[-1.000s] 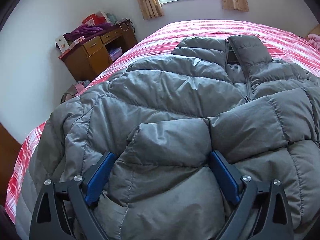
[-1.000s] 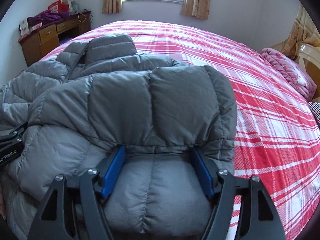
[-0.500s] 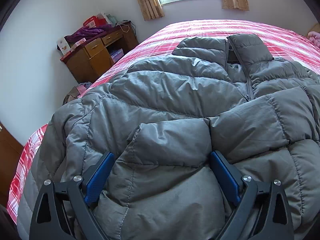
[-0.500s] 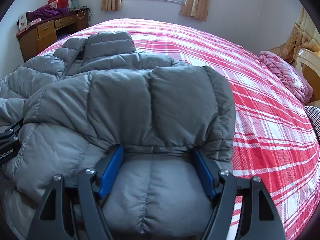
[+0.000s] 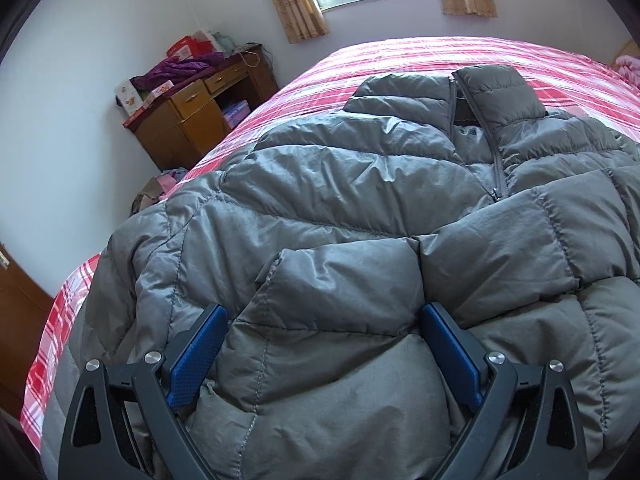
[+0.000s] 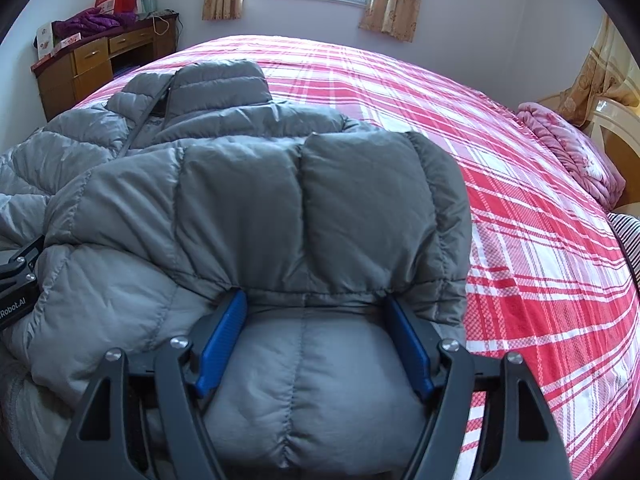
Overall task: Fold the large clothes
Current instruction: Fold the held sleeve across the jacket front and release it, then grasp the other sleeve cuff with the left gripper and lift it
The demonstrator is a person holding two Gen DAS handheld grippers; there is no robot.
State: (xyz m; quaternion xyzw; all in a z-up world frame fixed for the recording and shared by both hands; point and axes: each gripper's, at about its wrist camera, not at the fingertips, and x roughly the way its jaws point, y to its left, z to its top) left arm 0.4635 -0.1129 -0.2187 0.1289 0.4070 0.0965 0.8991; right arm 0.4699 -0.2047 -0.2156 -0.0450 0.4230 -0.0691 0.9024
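Observation:
A grey quilted down jacket (image 5: 340,184) lies on the red plaid bed (image 5: 400,60), collar toward the window, sleeves folded across its front. My left gripper (image 5: 324,344) has its jaws wide apart around a puffy fold at the jacket's lower left; the blue pads (image 5: 200,352) press its sides. My right gripper (image 6: 316,340) has its jaws wide apart around the padded lower right hem of the jacket (image 6: 280,208), under the folded sleeve. The left gripper's body (image 6: 18,280) shows at the right wrist view's left edge.
A wooden desk (image 5: 192,116) with boxes and purple cloth stands by the wall left of the bed. A pink blanket (image 6: 568,152) and a headboard (image 6: 616,128) are at the bed's right side. Bare plaid bed (image 6: 520,240) lies right of the jacket.
Both grippers have lifted and pushed slightly forward with the jacket's lower edge between their jaws. The jaw openings look the same.

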